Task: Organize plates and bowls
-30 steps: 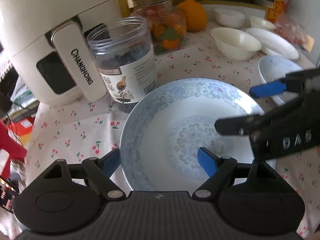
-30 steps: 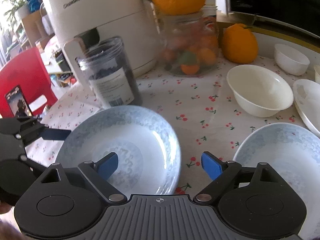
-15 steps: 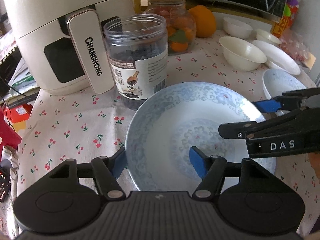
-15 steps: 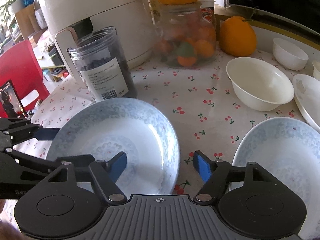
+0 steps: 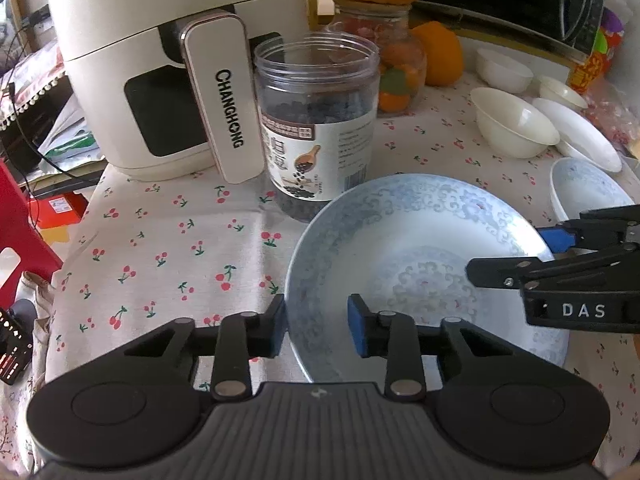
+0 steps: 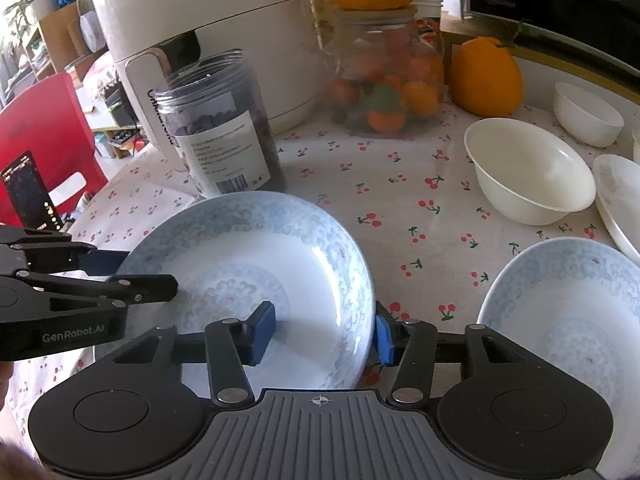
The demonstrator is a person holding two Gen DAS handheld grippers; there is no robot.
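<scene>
Closing left gripper (image 5: 316,330) hiding patterned plate (image 5: 420,232) rim, contact unclear

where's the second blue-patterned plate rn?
Right wrist view, lower right: the second blue-patterned plate lies on the cherry-print tablecloth, just right of the plate that both tongs straddle and in front of the cream bowl.

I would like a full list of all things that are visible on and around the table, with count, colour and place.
blue-patterned plate: 1, near centre, rim between both grippers' fingers
second blue-patterned plate: 1, right of it
white bowls: 3 visible, far right
white plate: 1, far right
air fryer: 1, white, back left
plastic jar: 1, clear, dark contents, behind the plate
glass jar: 1, orange on top
orange: 1, beside it
tablecloth: white, cherries
left hand-held gripper: black, closing on the plate
right hand-held gripper: black, closing on the plate
</scene>
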